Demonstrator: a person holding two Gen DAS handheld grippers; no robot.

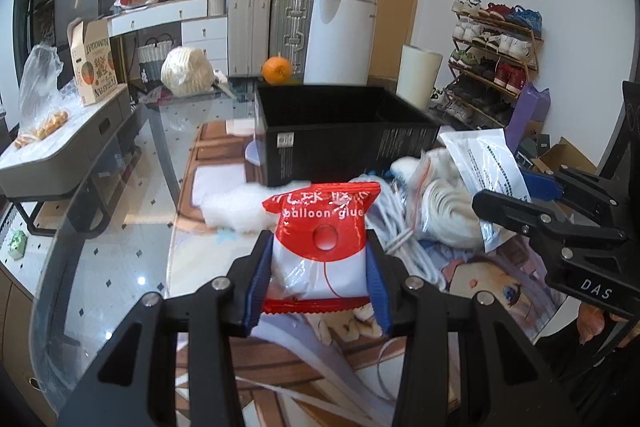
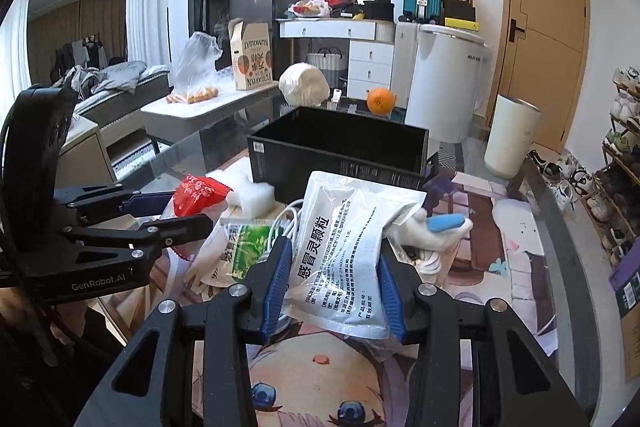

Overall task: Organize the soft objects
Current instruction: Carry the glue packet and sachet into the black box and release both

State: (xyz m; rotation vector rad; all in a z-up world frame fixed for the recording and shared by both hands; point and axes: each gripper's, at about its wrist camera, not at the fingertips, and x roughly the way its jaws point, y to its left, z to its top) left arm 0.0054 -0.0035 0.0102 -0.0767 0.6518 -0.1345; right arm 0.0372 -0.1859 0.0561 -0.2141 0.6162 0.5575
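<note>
Left gripper fingers clamp a red-white glue packet, held upright above the tabletop, in front of the black box. Right gripper fingers grip a clear granule pouch, tilted, lifted over the anime mat. Between them on the mat: white cable, green-white sachet, white sock with blue toe, foam piece. An orange sits behind the box.
</note>
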